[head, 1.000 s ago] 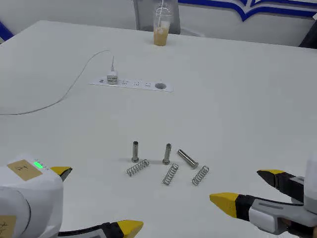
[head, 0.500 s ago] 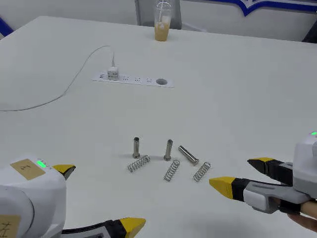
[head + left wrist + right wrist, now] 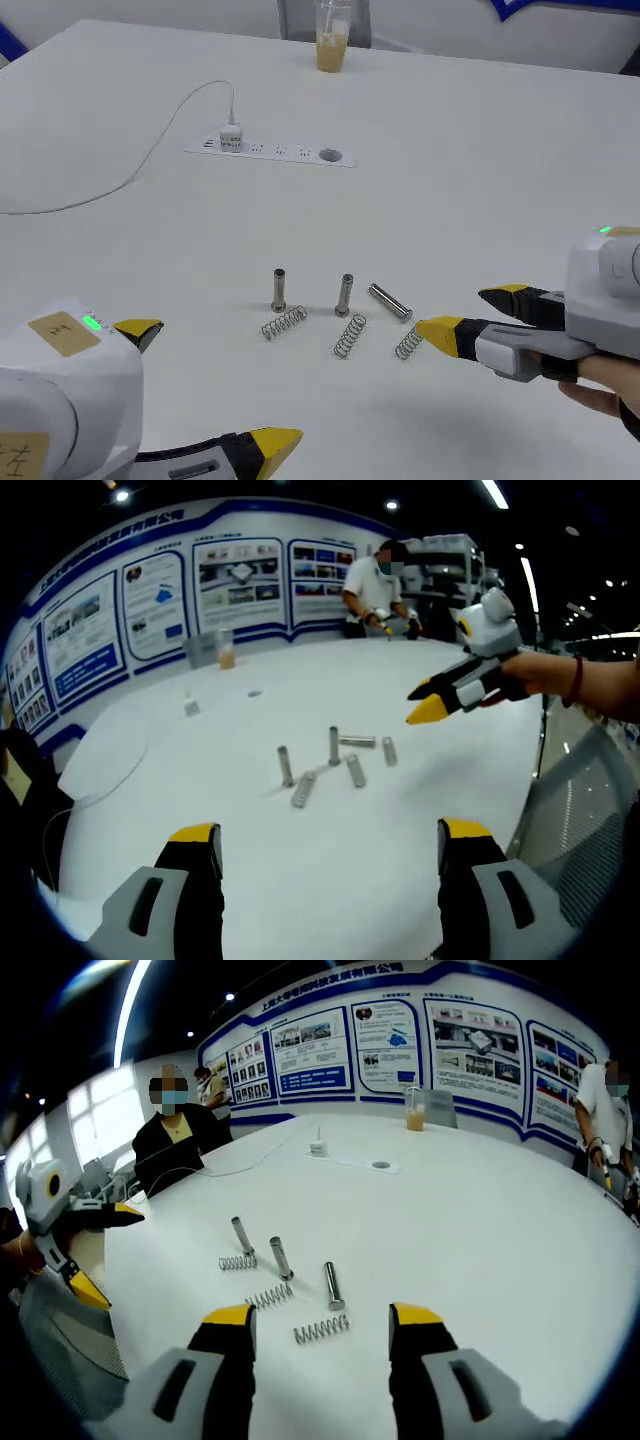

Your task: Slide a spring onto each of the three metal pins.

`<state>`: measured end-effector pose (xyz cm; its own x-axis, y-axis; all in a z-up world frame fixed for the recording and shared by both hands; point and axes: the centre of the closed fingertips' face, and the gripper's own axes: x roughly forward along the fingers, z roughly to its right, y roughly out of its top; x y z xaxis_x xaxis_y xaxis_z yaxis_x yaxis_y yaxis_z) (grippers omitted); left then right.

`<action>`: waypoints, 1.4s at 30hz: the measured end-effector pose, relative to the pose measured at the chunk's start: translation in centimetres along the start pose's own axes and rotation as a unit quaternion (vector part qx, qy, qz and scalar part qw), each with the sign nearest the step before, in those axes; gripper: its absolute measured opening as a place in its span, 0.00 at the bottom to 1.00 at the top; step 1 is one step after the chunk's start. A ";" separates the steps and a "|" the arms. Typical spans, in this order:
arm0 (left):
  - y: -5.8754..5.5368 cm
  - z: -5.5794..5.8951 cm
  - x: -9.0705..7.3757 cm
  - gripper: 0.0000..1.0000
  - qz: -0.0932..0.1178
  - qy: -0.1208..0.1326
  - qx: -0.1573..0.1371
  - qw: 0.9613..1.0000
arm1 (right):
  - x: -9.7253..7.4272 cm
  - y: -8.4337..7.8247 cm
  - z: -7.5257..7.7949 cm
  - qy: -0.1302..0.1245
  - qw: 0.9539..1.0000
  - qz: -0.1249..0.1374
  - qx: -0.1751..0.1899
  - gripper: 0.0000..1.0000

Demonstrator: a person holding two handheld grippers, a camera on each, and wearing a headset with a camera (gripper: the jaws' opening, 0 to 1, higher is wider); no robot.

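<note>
Two metal pins (image 3: 279, 290) (image 3: 345, 295) stand upright mid-table, and a third pin (image 3: 390, 302) lies on its side to their right. Three loose springs (image 3: 284, 322) (image 3: 349, 335) (image 3: 408, 342) lie just in front of them. My right gripper (image 3: 472, 316) is open, its near yellow tip right beside the rightmost spring. In the right gripper view the jaws (image 3: 322, 1314) stand apart, with that spring (image 3: 321, 1330) low between them. My left gripper (image 3: 207, 385) is open at the lower left, well short of the parts, with its jaws (image 3: 330, 832) spread wide.
A white power strip (image 3: 270, 152) with a plugged charger and a trailing cable lies further back. A plastic cup of drink (image 3: 332, 40) stands at the far edge. A seated person (image 3: 175, 1130) and a standing person (image 3: 375, 580) are beyond the table.
My right gripper has moved left and forward, bringing its near tip up to the rightmost spring. The left gripper has hardly moved. Pins and springs lie as before.
</note>
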<state>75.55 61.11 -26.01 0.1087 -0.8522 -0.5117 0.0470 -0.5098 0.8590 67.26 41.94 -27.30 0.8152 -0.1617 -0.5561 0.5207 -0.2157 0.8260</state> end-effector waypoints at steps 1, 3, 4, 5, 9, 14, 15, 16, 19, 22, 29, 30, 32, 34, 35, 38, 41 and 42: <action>0.0 0.0 0.0 0.91 0.000 -0.001 0.000 1.000 | 0.2 0.0 0.0 0.003 1.000 -0.002 -0.001 0.53; -0.1 0.1 0.1 0.91 -0.002 -0.001 0.000 1.000 | 0.7 0.2 -0.1 0.007 1.000 -0.006 -0.003 0.52; -0.1 0.1 0.1 0.91 -0.002 -0.002 0.000 1.000 | 1.0 0.3 -0.1 0.009 1.000 -0.006 -0.004 0.52; -0.2 0.1 0.1 0.91 -0.003 -0.002 0.000 1.000 | 1.3 0.4 -0.1 0.011 1.000 -0.008 -0.004 0.51; -0.2 0.2 0.2 0.91 -0.001 -0.003 -0.001 1.000 | 2.4 0.6 -0.2 0.020 1.000 -0.014 -0.002 0.51; -0.2 0.3 0.3 0.91 -0.001 -0.005 0.001 1.000 | 3.9 0.5 -0.1 0.025 0.999 -0.023 -0.008 0.49; -0.2 0.3 0.3 0.91 -0.001 -0.005 0.001 1.000 | 4.1 0.5 -0.1 0.026 0.999 -0.024 -0.010 0.48; -0.3 0.3 0.3 0.91 -0.001 -0.005 0.001 1.000 | 4.3 0.5 -0.1 0.027 0.999 -0.026 -0.010 0.47; -0.4 0.2 0.3 0.90 -0.003 -0.005 0.002 1.000 | 5.3 0.1 0.1 0.029 0.999 -0.034 -0.015 0.46; -0.5 0.2 0.3 0.90 -0.002 -0.005 0.002 1.000 | 6.0 0.0 0.2 0.029 0.999 -0.039 -0.018 0.43; -0.6 0.3 0.4 0.90 -0.005 -0.007 0.003 1.000 | 7.8 -0.1 0.3 0.031 0.998 -0.043 -0.020 0.37; -0.6 0.2 0.4 0.90 -0.004 -0.006 0.004 1.000 | 8.0 -0.1 0.3 0.031 0.998 -0.043 -0.020 0.36; -0.5 0.2 0.5 0.89 -0.002 -0.005 0.006 1.000 | 8.5 -0.2 0.4 0.031 0.998 -0.044 -0.017 0.34; -0.5 0.1 0.5 0.88 -0.002 -0.003 0.007 1.000 | 8.8 -0.2 0.4 0.033 0.999 -0.041 -0.014 0.32; -0.4 0.1 0.5 0.88 -0.001 -0.003 0.007 1.000 | 9.2 -0.3 0.4 0.034 0.998 -0.042 -0.013 0.31; -0.5 0.1 0.6 0.88 -0.003 -0.003 0.006 1.000 | 9.8 -0.5 0.3 0.033 0.998 -0.047 -0.020 0.30; -0.5 0.1 0.7 0.87 -0.003 -0.003 0.009 1.000 | 10.2 -0.4 0.3 0.032 0.998 -0.046 -0.026 0.28; -0.5 0.1 0.7 0.87 -0.002 -0.004 0.008 1.000 | 10.4 -0.4 0.3 0.032 0.998 -0.045 -0.028 0.28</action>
<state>75.48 60.76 -26.77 0.1009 -0.8506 -0.5161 0.0311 -0.5158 0.8562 75.39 40.07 -33.46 0.7777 -0.0822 -0.6232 0.6050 -0.1714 0.7776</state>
